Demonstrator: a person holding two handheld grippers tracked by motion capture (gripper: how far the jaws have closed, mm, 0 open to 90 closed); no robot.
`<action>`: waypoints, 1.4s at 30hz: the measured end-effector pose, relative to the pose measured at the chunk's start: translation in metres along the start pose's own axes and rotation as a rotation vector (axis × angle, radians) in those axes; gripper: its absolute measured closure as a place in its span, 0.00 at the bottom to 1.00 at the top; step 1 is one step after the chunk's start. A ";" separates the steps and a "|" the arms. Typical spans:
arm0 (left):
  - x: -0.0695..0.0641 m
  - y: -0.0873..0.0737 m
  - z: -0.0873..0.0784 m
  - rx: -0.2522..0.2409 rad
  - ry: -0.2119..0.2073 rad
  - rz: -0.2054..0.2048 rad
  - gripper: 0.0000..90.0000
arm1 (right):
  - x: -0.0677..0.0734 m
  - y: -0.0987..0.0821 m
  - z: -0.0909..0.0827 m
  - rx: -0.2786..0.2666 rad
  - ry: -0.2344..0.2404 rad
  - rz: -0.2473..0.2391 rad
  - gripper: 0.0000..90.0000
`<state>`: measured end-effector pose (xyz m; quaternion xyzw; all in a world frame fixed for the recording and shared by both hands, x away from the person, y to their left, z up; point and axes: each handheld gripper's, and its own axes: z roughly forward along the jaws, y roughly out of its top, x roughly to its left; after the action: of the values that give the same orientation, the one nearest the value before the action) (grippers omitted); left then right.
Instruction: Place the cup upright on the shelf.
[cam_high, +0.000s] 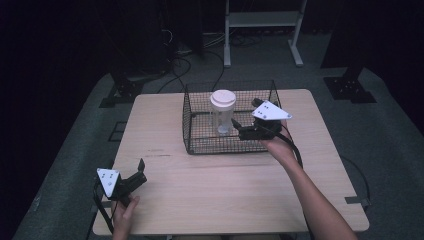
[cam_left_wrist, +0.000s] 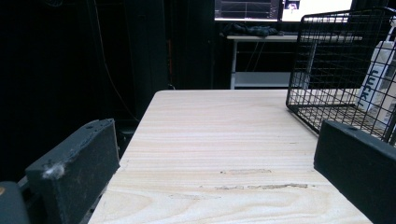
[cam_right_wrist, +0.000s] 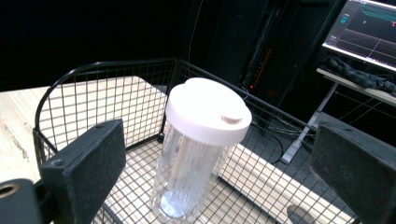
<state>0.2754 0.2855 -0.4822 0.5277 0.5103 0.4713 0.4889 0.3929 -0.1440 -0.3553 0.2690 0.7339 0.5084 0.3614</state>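
Standing on a wood bench (cam_high: 225, 180) in a dark room, wire basket (cam_high: 200, 145) holds shaker bottle (cam_high: 222, 112); right hand-held gripper (cam_high: 239, 128) beside it, jaws wide apart, empty.

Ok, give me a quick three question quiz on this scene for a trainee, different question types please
1. True or false: the clear bottle stands upright inside the wire basket.
2. Which gripper is at the basket? A) left gripper B) right gripper
3. Fill in: the bottle's lid is ____ in colour.

Key: 1 true. 2 B; its jaws are open, not touching the bottle. 3 white.
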 end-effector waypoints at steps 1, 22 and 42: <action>0.000 0.000 0.000 0.000 0.000 0.000 0.00 | 0.000 -0.002 -0.001 0.003 0.001 0.003 0.03; -0.001 0.000 0.000 0.001 -0.004 0.007 0.00 | 0.004 -0.034 -0.024 0.042 0.018 0.008 0.03; -0.001 0.000 0.000 0.002 -0.004 0.010 0.00 | 0.005 -0.053 -0.039 0.063 0.022 0.024 0.03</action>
<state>0.2756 0.2848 -0.4823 0.5315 0.5072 0.4722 0.4871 0.3565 -0.1796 -0.3981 0.2832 0.7504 0.4921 0.3383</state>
